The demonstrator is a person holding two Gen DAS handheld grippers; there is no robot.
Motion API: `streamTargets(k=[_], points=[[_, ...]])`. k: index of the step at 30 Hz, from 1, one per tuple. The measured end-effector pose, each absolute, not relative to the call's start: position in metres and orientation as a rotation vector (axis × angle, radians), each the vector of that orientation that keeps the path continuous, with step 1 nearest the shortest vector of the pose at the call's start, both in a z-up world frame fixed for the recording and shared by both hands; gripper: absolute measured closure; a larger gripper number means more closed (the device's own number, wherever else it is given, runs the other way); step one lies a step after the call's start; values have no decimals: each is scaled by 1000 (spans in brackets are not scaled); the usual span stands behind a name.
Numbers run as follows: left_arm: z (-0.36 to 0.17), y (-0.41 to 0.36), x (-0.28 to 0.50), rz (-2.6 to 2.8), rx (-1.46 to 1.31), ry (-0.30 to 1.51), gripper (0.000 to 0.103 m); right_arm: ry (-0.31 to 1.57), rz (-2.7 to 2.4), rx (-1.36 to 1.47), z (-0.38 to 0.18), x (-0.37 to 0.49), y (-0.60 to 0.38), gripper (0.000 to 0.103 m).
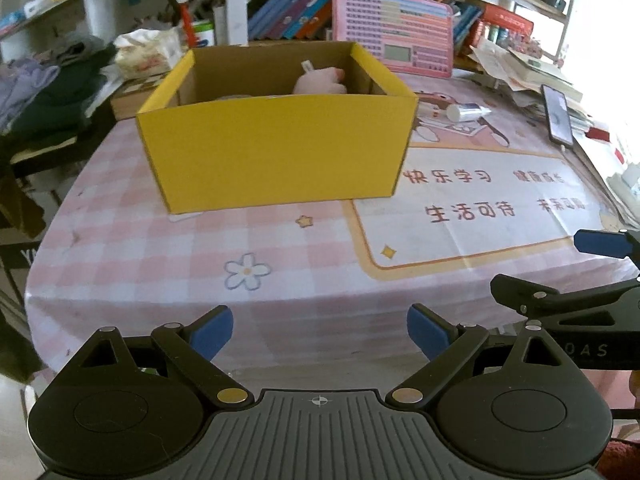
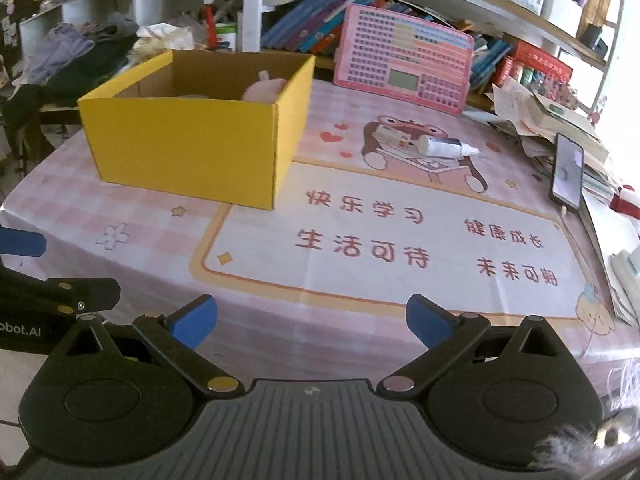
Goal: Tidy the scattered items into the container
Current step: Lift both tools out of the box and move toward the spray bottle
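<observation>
One loose item shows on the desk (image 2: 360, 240): a white tube (image 2: 446, 147) lying on its side on the cartoon print, to the right of the yellow box (image 2: 188, 152). In the right wrist view it sits at about 1 o'clock from the right hand-held gripper (image 2: 312, 322), well apart, its long axis running roughly 9 to 3 o'clock with the nozzle toward 3. From the left hand-held gripper (image 1: 320, 332) the same tube (image 1: 466, 112) lies at about 2 o'clock, past the box's right corner and farther off. The right one therefore looks the nearer, with a clear path. Both hand-held grippers are spread wide and hold nothing. A pink soft item (image 1: 320, 80) already rests inside the box. Closing across the tube's short width would likely suit.
</observation>
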State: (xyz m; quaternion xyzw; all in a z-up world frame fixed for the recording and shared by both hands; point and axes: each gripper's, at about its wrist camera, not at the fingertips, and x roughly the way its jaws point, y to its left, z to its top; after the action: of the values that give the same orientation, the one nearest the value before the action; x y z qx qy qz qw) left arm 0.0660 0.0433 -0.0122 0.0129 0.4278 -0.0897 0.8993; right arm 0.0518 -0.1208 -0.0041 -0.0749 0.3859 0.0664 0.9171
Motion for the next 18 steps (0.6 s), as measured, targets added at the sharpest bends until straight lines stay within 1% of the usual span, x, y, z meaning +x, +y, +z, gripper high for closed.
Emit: streamTargets(k=[11, 18], points=[[-16, -2, 87, -286, 64, 927, 7, 828, 35, -89, -6, 64, -168, 1], [-16, -37, 101, -376, 105, 909, 7, 824, -9, -67, -7, 78, -197, 1]])
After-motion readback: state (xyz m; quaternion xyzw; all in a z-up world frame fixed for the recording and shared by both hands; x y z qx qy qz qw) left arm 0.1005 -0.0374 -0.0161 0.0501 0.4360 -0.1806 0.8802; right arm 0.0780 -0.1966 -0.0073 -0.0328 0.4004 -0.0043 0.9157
